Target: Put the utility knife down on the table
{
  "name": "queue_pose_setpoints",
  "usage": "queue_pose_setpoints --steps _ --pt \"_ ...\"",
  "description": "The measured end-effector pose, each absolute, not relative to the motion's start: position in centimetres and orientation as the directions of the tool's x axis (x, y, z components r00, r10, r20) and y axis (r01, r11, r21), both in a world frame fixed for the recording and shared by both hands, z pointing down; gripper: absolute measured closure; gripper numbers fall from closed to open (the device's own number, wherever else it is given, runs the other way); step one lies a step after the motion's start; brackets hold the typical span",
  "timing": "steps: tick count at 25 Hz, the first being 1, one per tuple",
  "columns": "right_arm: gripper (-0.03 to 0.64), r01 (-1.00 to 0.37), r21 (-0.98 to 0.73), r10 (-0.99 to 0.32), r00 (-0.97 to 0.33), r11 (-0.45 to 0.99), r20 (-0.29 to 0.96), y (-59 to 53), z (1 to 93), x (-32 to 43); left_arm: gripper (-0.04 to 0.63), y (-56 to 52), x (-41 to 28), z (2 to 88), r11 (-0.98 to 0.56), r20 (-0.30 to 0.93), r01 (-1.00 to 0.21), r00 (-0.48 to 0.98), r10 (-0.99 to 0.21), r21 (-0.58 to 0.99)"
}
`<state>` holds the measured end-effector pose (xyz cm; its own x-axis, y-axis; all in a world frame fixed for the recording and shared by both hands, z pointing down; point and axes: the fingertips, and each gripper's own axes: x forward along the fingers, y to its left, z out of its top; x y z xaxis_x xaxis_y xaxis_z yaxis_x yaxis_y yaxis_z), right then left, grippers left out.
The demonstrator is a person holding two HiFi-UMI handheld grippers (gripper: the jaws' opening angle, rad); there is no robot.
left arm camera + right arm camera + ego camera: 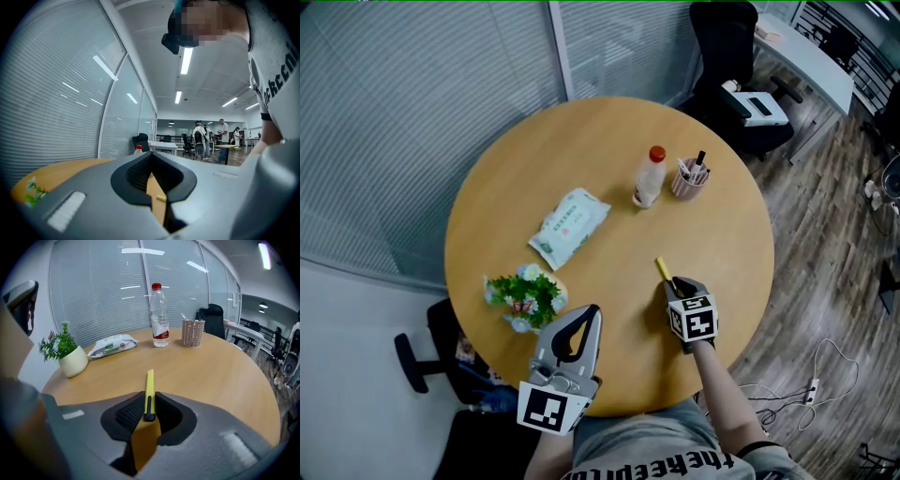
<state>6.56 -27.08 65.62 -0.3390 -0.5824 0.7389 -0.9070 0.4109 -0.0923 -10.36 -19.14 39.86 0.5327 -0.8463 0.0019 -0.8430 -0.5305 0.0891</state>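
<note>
Showing in the head view only as a yellow tip, the utility knife is clamped between the jaws of the right gripper, above the table near its front edge; contact with the wood cannot be judged. Right gripper view adds the knife's black slider. Left gripper: jaws together, nothing held, beside potted plant. Bottle, pen cup and wipes pack lie beyond.

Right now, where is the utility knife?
In the head view, the utility knife is clamped in the right gripper over the table's near right part, this side of the bottle.
</note>
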Motion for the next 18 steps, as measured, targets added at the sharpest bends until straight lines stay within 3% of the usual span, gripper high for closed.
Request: queue_pose_setpoints --steps 11,16,18 --pt "0.544 -0.899 -0.094 -0.555 -0.343 0.428 0.757 -26.9 66.6 6.3 0.582 -18.9 -10.2 40.2 -0.528 0.007 -0.845 0.53 -0.848 0.083" --pt "0.52 -0.893 -0.118 -0.584 -0.379 0.434 0.718 -26.7 65.1 6.2 0.583 -18.7 -9.8 40.0 -0.528 0.006 -0.845 0.53 -0.848 0.081" --pt "0.544 -0.888 -0.131 -0.607 -0.402 0.44 0.686 -26.5 64.1 6.1 0.583 -18.7 -9.7 39.9 -0.527 0.002 -0.846 0.529 -0.849 0.081"
